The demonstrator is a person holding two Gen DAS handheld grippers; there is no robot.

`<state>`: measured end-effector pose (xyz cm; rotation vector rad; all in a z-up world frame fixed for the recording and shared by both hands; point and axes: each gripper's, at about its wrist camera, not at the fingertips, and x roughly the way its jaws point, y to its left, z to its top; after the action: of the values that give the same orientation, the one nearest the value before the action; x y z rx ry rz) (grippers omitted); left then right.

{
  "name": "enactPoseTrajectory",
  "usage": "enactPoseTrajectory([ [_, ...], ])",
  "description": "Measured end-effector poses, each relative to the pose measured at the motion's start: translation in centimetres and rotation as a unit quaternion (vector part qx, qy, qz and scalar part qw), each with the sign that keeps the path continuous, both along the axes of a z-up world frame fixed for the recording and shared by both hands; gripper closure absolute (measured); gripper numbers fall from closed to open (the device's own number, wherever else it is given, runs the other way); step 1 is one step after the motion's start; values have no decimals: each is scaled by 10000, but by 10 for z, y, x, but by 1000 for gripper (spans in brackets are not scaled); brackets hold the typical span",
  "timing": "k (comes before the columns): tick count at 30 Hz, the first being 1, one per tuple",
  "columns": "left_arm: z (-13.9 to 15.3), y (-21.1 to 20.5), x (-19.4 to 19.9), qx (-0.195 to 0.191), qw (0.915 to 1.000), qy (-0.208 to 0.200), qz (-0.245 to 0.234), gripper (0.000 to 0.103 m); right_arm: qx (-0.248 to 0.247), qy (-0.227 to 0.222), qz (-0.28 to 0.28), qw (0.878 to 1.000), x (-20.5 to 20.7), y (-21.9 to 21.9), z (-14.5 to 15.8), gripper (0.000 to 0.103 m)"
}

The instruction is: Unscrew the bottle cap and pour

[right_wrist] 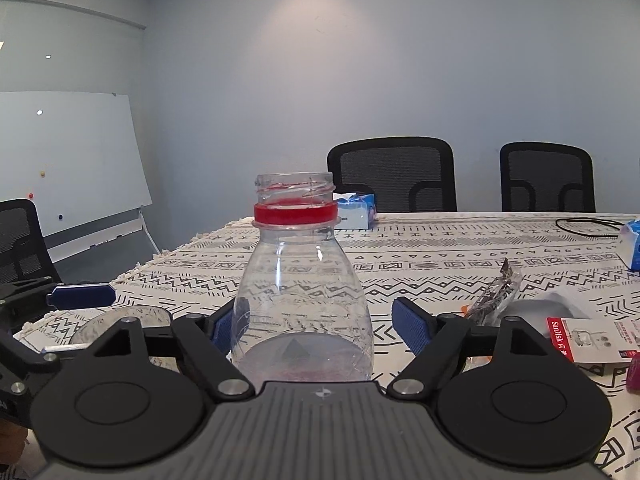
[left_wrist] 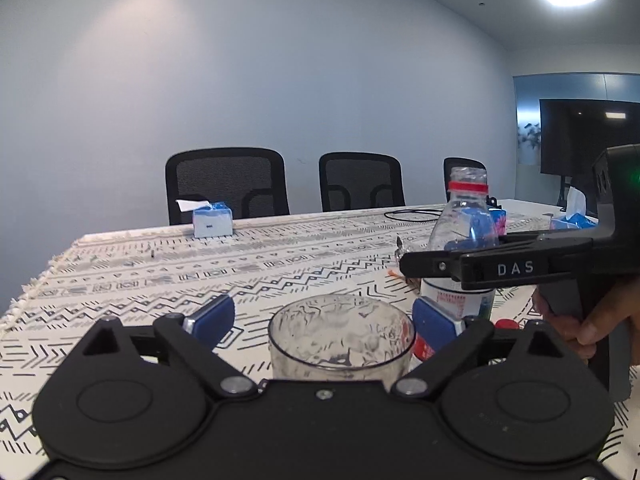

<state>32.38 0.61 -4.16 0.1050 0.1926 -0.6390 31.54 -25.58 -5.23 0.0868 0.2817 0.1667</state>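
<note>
Left wrist view: left gripper (left_wrist: 324,316) spread wide around the glass cup (left_wrist: 341,340), pads apart from it. Red cap (left_wrist: 507,324) on the tablecloth (left_wrist: 160,272).

Right wrist view: right gripper (right_wrist: 316,326) open around the uncapped bottle (right_wrist: 300,280), pads seemingly not touching.

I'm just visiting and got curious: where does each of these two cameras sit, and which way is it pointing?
Left wrist: on the left gripper, looking forward over a clear cup between its open fingers; the person's hand holding the right gripper shows too.
Right wrist: on the right gripper, facing the uncapped plastic bottle between open fingers; the left gripper shows at left.
Both share bottle, cup, patterned tablecloth, black chairs.
</note>
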Motion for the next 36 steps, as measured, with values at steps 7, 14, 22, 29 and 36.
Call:
enactPoseTrajectory([
  [7,11,0,-14,-21,9997,-239,75,3,44,47,-45,10000,-5,0,3,25],
  [14,22,8,-37,-105,9977,-249,615,3,-126,-11,-201,9997,-20,9,12,25],
  [22,10,24,-88,-401,9919,-53,1208,2,-28,-31,-18,10000,-71,21,23,24],
  [29,-4,30,-103,-843,9808,510,1686,2,-36,-62,194,9998,-118,47,2,24],
  [36,-14,32,-109,-819,9784,629,1793,2,186,10,-228,9996,-125,37,-7,24],
])
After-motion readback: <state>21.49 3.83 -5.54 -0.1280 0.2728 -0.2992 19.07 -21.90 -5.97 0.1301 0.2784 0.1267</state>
